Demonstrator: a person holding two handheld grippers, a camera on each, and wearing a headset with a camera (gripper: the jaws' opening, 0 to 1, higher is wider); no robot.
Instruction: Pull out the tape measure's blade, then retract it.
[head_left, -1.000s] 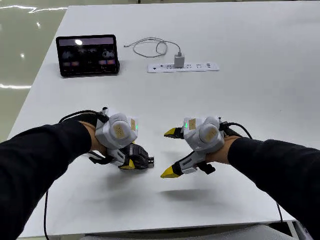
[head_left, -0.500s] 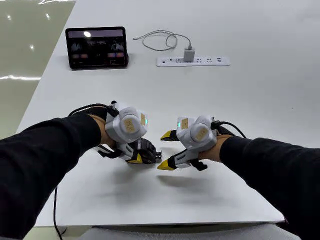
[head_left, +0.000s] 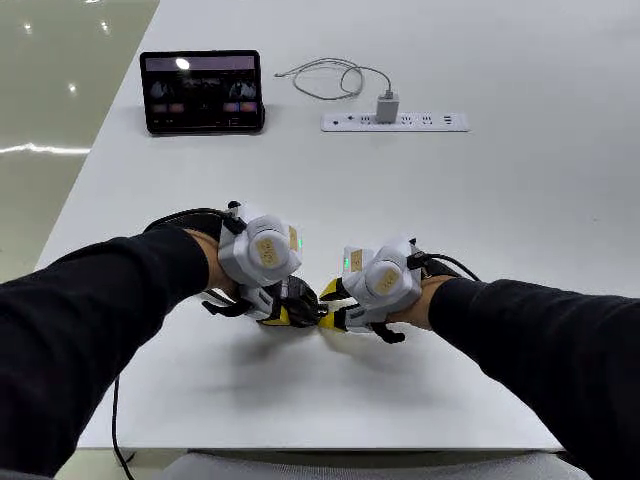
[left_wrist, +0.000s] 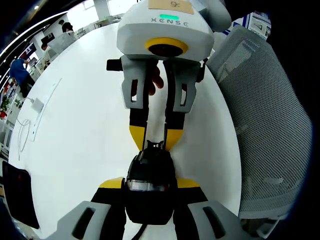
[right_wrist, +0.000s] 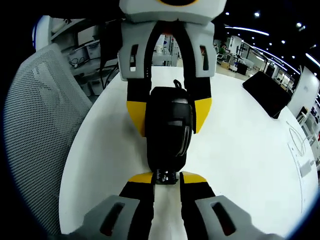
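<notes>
The black tape measure (head_left: 298, 301) sits just above the white table, clamped in my left gripper (head_left: 289, 316). In the left gripper view its body (left_wrist: 150, 190) fills the space between the yellow-tipped jaws of the left gripper (left_wrist: 150, 183). My right gripper (head_left: 328, 306) faces it tip to tip. In the right gripper view, the right gripper (right_wrist: 166, 178) is pinched on the small metal end hook (right_wrist: 165, 175) at the front of the tape measure case (right_wrist: 168, 125). No blade length shows outside the case. The left gripper (right_wrist: 168, 113) holds the case from the far side.
A tablet (head_left: 203, 90) stands at the far left of the table (head_left: 500, 220). A power strip (head_left: 394, 122) with a charger (head_left: 387, 105) and looped cable (head_left: 330, 78) lies behind the grippers. A grey mesh chair (left_wrist: 270, 125) stands at the table's near edge.
My right gripper, open and apart a second ago, has moved left to the tape measure and shut on its end hook. The left gripper kept its hold.
</notes>
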